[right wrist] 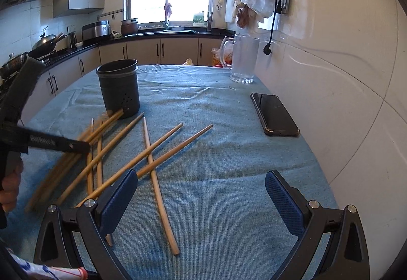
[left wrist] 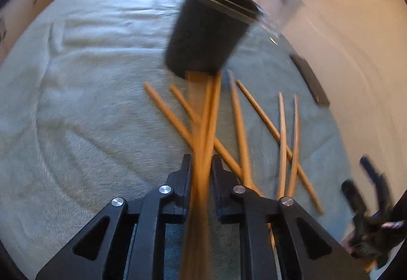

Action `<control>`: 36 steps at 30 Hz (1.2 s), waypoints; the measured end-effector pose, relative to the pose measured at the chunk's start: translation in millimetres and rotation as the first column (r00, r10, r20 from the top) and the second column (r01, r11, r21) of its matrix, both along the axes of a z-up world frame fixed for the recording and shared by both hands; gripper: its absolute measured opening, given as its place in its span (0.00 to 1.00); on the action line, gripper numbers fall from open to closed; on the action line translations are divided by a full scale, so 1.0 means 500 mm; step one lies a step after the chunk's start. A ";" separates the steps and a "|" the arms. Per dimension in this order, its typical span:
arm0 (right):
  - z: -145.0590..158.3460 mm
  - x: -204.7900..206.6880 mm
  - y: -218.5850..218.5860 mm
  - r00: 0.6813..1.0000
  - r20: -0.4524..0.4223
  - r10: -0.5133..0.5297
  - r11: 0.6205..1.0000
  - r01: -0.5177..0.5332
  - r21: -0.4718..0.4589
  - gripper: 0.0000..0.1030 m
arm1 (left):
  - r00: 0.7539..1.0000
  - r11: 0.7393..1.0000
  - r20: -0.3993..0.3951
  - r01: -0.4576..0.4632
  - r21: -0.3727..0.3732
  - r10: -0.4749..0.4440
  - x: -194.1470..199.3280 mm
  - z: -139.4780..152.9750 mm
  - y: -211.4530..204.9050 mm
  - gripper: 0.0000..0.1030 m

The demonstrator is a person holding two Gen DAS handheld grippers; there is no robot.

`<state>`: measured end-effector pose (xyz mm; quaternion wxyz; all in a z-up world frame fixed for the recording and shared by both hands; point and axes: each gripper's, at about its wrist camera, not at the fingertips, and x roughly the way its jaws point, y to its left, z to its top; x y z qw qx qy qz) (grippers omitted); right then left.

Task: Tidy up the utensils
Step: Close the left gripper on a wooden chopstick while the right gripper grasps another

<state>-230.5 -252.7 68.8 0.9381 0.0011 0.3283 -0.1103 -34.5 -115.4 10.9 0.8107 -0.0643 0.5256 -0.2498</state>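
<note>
A: What do we have in the left gripper [left wrist: 201,165]?

B: Its jaws are drawn in close on a pair of wooden chopsticks [left wrist: 207,127]. The sticks run up between the pads toward the dark utensil holder [left wrist: 211,28], and their far ends lie at the holder's foot. The wrist view is blurred, so we cannot tell how firmly the pads press, but the sticks fill the narrow gap.

A: And the right gripper [right wrist: 198,201]?

B: We see it spread wide, blue pads far apart, nothing between them. It hangs above the blue-grey tablecloth [right wrist: 229,152], beside the loose chopsticks [right wrist: 157,152].

A: Where do those lie?

B: Scattered and crossed on the cloth in front of the holder, some overlapping. One long stick [right wrist: 159,191] points toward us, crossing two slanted ones.

A: And the holder?

B: It stands upright on the cloth, left of centre in the right wrist view. A phone [right wrist: 274,114] lies well apart to the right, near the wall, and a clear glass pitcher [right wrist: 243,58] stands at the table's far edge.
</note>
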 end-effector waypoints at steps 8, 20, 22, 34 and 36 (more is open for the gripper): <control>-0.004 0.011 -0.017 0.999 -0.025 -0.020 0.999 0.021 0.028 1.00 | 0.978 0.977 0.013 -0.208 0.052 0.207 0.015 0.006 0.134 0.16; -0.011 0.051 -0.053 0.995 -0.083 0.052 0.965 -0.029 0.259 0.92 | 0.966 0.966 -0.038 -0.257 -0.028 0.256 0.028 0.011 0.215 0.35; -0.016 0.074 -0.075 0.992 -0.114 0.062 0.945 -0.022 0.327 0.84 | 0.964 0.964 -0.057 -0.262 -0.043 0.260 0.039 0.009 0.215 0.35; -0.084 0.216 -0.134 0.969 -0.237 0.066 0.796 0.092 0.598 0.57 | 0.941 0.940 -0.178 -0.313 -0.138 0.287 0.102 -0.007 0.220 0.35; -0.093 0.236 -0.126 0.963 -0.260 0.068 0.794 0.105 0.599 0.56 | 0.937 0.936 -0.191 -0.321 -0.146 0.292 0.109 -0.010 0.220 0.35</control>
